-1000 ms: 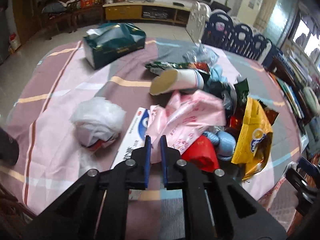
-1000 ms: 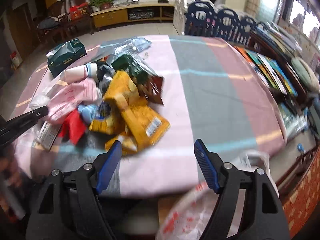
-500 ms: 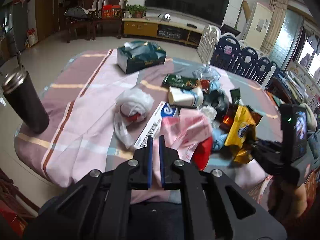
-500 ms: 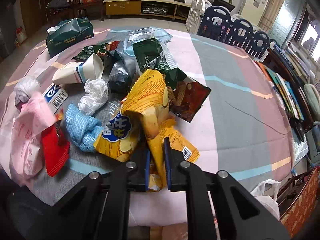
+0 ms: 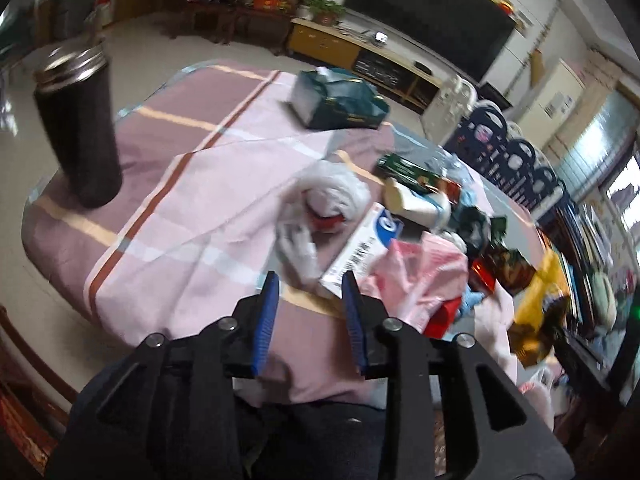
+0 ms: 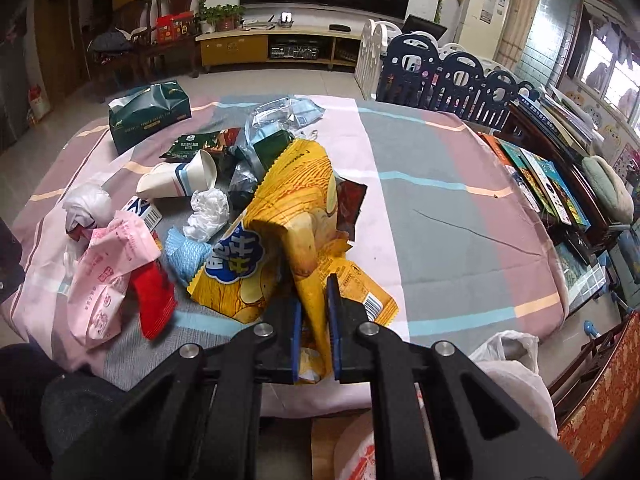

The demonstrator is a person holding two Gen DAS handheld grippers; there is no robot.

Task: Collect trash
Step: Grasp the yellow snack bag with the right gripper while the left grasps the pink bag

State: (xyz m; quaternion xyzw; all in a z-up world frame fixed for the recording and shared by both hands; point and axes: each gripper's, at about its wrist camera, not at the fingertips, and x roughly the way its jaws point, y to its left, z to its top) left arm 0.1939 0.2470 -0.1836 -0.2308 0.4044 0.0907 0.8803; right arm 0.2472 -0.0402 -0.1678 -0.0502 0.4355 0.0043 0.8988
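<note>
1. Since the earlier frames, the right tongs (image 6: 314, 306) have been closed from a wide spread onto the yellow chip bag (image 6: 276, 248), and part of the bag has been raised off the table (image 6: 460, 216). The left tongs (image 5: 308, 292) have been drawn back from the pile toward the table's near edge, and their jaws are opening with nothing between them.
2. The chip bag is pinched low in the right view, near 6 o'clock; the remaining trash pile (image 6: 168, 216) is spread toward 9 and 10 o'clock.
3. The bag is best lifted clear before being carried to the white plastic bag (image 6: 508, 352) at 4 o'clock, so that neighbouring wrappers are not dragged along.
4. The plastic bag's mouth is cut off by the tongs' frame; how much of the chip bag is gripped cannot be judged. The left view is blurred, and its far wrappers are hard to make out.
</note>
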